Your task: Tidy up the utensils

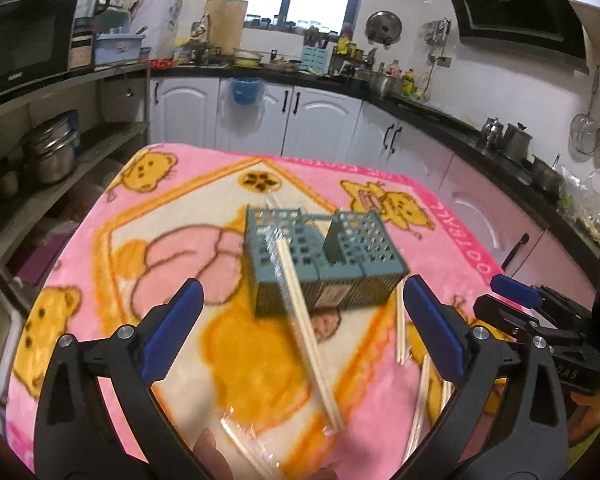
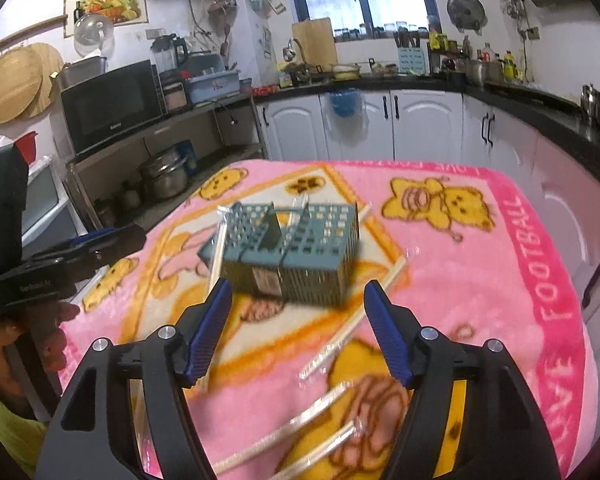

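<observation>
1. The table [image 1: 452, 216] was covered by a pink cartoon blanket [image 1: 112, 264] and carried everything I was working with; the kitchen behind it played no part.

2. The caddy [image 1: 320, 260], a teal perforated holder with compartments, sat near the middle of the blanket, just ahead of both tools. In the right view the caddy [image 2: 300, 256] looked blurred, so I could not read its compartments well.

3. My left tool [image 1: 304, 324] hung low over the blanket with its jaws wide apart and nothing between them. A wrapped chopstick pair [image 1: 300, 312] leaned against the caddy's near left side, its upper end at the rim and its lower end toward me on the blanket. Whether its tip was inside a compartment I could not tell.

4. My right tool [image 2: 298, 330] was also spread wide and empty, just short of the caddy's front wall.

5. More wrapped pairs lay loose: loose pairs [image 2: 300, 440] on the blanket under the right tool, one diagonal pair [image 2: 364, 312] beside the caddy's right corner, and others [image 1: 400, 328] in the left view between the tools.

6. I judged the step to be loading chopsticks into the caddy, early to midway, since most pairs were still flat on the blanket.

7. The next move, as I saw it, called for choosing one loose pair, closing a tool across its middle, tipping it upright and lowering it into a compartment. The slick wrap could let it slip, and the light caddy might shift if nudged.
</observation>
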`<state>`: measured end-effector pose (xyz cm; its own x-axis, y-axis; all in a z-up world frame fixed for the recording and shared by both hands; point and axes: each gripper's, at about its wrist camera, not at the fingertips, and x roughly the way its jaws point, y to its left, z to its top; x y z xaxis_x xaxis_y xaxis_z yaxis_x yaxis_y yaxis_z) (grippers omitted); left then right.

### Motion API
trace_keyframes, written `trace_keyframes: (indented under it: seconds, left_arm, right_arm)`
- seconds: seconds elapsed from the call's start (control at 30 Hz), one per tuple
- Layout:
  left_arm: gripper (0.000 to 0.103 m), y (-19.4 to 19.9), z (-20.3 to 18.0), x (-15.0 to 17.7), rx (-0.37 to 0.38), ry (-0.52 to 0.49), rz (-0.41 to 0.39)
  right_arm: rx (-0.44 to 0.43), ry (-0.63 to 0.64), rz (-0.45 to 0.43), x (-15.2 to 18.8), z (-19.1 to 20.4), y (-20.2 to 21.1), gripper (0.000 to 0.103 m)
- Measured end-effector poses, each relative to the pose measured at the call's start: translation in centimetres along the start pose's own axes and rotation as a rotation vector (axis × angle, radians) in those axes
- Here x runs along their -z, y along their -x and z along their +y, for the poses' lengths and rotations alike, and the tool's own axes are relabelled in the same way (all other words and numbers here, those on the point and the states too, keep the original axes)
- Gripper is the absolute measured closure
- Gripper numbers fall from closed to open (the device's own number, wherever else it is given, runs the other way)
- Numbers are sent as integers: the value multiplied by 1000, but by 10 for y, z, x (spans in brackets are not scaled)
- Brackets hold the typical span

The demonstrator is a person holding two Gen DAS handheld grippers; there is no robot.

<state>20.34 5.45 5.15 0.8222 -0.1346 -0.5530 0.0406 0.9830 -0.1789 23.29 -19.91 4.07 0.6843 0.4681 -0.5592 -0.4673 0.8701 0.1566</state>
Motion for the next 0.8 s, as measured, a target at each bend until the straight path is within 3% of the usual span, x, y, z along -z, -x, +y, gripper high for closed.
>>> trace_keyframes:
  seconds: [0.23,0.8]
  left_arm:
    - [11,6,8,27,-54,18,9]
    - [11,17,-3,85,-57,-2,12]
  right_arm:
    - [36,11,17,24,2,3,32]
    - [111,30,6,79,6,20,31]
